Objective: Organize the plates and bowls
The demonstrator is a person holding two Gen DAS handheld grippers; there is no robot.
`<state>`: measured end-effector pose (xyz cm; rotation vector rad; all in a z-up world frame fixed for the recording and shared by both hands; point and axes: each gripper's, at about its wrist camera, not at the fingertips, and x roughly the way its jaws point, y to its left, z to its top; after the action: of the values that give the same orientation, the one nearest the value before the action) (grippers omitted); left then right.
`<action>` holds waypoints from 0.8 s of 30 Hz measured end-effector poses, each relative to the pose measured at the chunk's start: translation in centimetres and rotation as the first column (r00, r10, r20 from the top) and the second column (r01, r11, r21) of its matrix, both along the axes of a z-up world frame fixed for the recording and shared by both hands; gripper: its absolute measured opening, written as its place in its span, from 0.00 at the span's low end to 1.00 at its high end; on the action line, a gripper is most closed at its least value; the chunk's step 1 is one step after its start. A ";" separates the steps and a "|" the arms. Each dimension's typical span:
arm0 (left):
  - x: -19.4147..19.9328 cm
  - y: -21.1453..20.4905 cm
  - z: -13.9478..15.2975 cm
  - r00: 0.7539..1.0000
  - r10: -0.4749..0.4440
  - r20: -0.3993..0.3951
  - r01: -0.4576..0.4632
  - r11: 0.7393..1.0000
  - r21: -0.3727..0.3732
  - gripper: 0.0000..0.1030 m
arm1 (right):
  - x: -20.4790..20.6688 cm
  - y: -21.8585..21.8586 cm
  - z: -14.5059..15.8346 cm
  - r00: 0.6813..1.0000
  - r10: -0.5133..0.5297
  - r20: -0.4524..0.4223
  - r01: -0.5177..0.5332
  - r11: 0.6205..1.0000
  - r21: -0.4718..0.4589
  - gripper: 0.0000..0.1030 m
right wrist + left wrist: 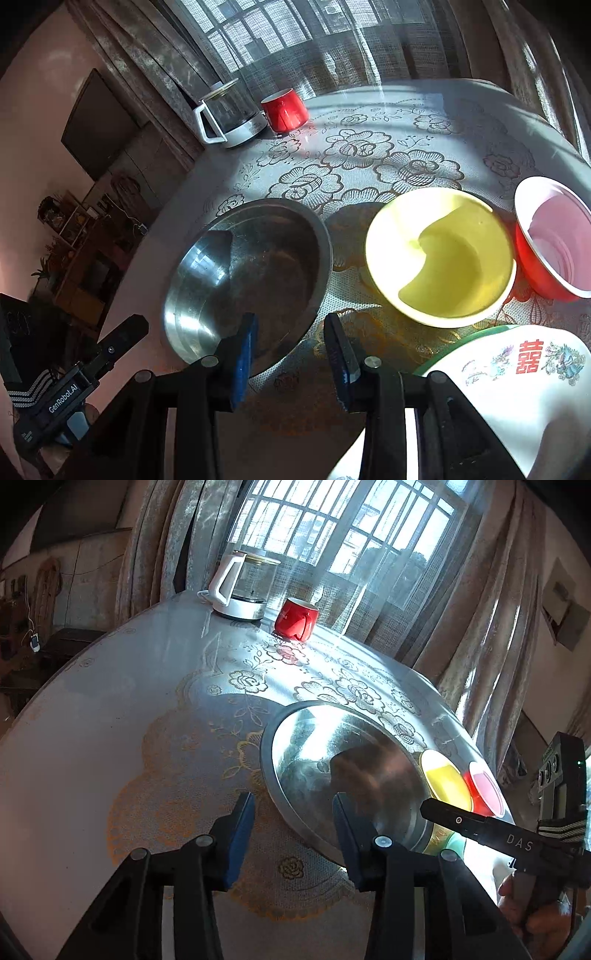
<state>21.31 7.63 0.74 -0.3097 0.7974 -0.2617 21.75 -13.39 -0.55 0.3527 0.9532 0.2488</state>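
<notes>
A steel bowl sits on the flowered tablecloth. My left gripper is open; its right finger overlaps the bowl's near rim and its left finger is outside it, with no pad pressing. My right gripper is open too, with its left finger over the steel bowl's near edge. To the right stand a yellow bowl and a red bowl with a pink inside. Nearest lies a white green-rimmed plate with a red character. Each view also shows the other gripper at its edge.
A glass kettle on a white base and a red mug stand at the table's far side by the curtained window. The round table's edge drops off at the left. A hand holds the right gripper.
</notes>
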 end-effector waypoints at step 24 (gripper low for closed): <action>-4.2 0.9 -0.3 1.000 -0.010 0.003 0.010 1.000 0.009 0.26 | -2.3 3.0 -0.4 0.993 0.109 0.035 -0.105 0.990 -0.089 0.25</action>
<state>17.11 8.54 0.43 -0.2967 0.7967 -0.2676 19.47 -10.39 -0.93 0.2158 0.9416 0.3097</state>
